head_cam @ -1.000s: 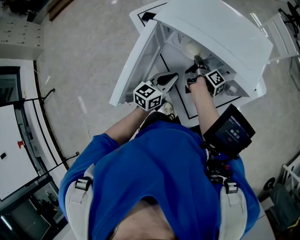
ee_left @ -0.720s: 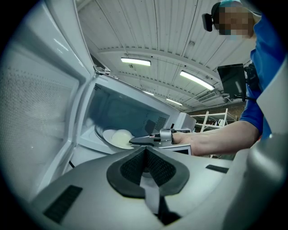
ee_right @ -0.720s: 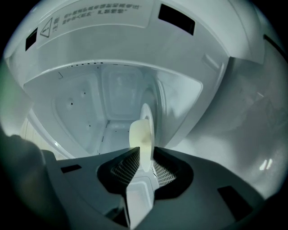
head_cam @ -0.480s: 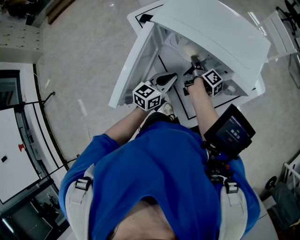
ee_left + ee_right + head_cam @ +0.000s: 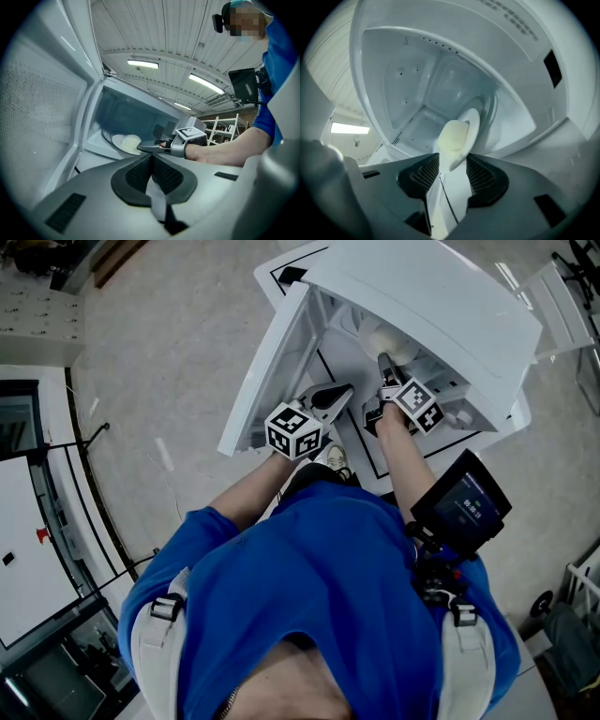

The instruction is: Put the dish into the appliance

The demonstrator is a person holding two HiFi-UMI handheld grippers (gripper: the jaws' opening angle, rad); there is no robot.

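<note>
Our right tool [image 5: 452,164] is opening around the round white dish [image 5: 461,131], which lies straight ahead inside the white microwave oven [image 5: 441,306]; our left tool [image 5: 152,176] stands closed, empty.

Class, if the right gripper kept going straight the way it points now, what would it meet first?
The dish, whose rim lies between the opening jaws of the right gripper. Behind it comes the appliance's rear wall, though depth is hard to judge.
</note>
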